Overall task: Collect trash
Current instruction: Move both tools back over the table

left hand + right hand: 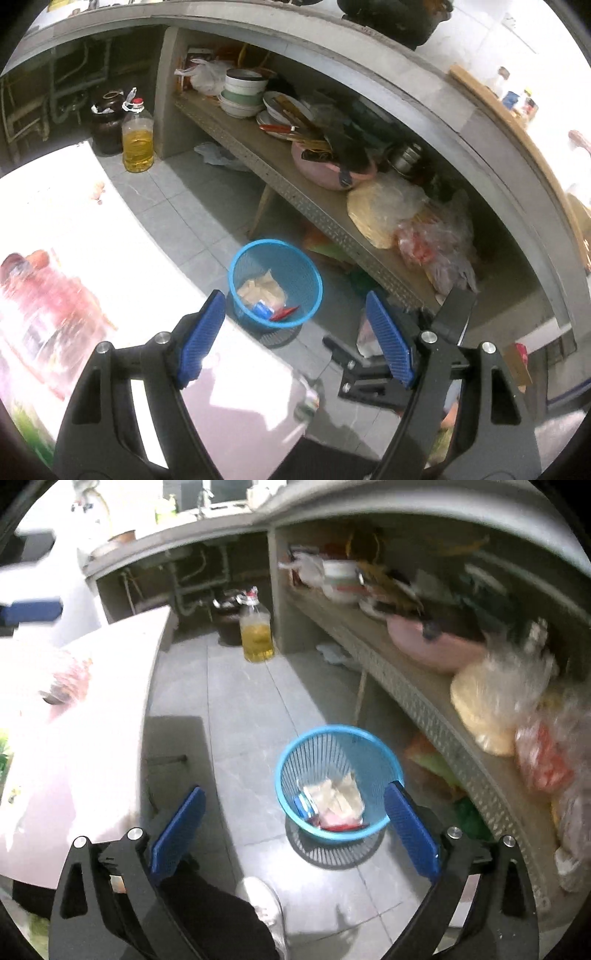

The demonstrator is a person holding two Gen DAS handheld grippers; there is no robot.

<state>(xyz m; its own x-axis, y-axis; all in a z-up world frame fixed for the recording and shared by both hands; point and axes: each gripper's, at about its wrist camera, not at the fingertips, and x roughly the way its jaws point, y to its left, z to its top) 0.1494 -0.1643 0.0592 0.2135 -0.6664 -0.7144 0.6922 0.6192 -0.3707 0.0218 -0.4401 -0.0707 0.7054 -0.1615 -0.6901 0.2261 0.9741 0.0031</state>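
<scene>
Jaws wide apart on both sides, nothing between them. Left gripper [295, 332] hangs over the edge of the white tabletop [122, 258], blue pads splayed and bare. Right gripper [295, 834] is lower and closer to the floor, also spread w/ nothing pinched, pointing down at the blue basket [284, 775].

Basket sits on the grey floor tiles, btwn the tabletop and the low shelf [258, 155] under the counter. Inside already: crumpled pale wrappers [334, 794], a small blue packet [304, 805], and a red one [340, 825] at the bottom. So at least a few bits of trash look binned, and from the empty pads I'd guess a drop just got done or the next pick hasn't begun.

What's left is harder to call. Tabletop is blown out by glare; some reddish, plastic-wrapped stuff [48, 295] lies on it near the left gripper, can't tell if it's rubbish or food. A pale scrap [214, 151] lies on the floor under the shelf, well apart from the basket, poss. trash too. Shelf is packed w/ bowls, pink basin, bagged goods; prob. not part of the job. Oil bottle [256, 637] stands farther back on the floor.

My read: partway, maybe past the middle, w/ table leftovers and that floor scrap still to check.
</scene>
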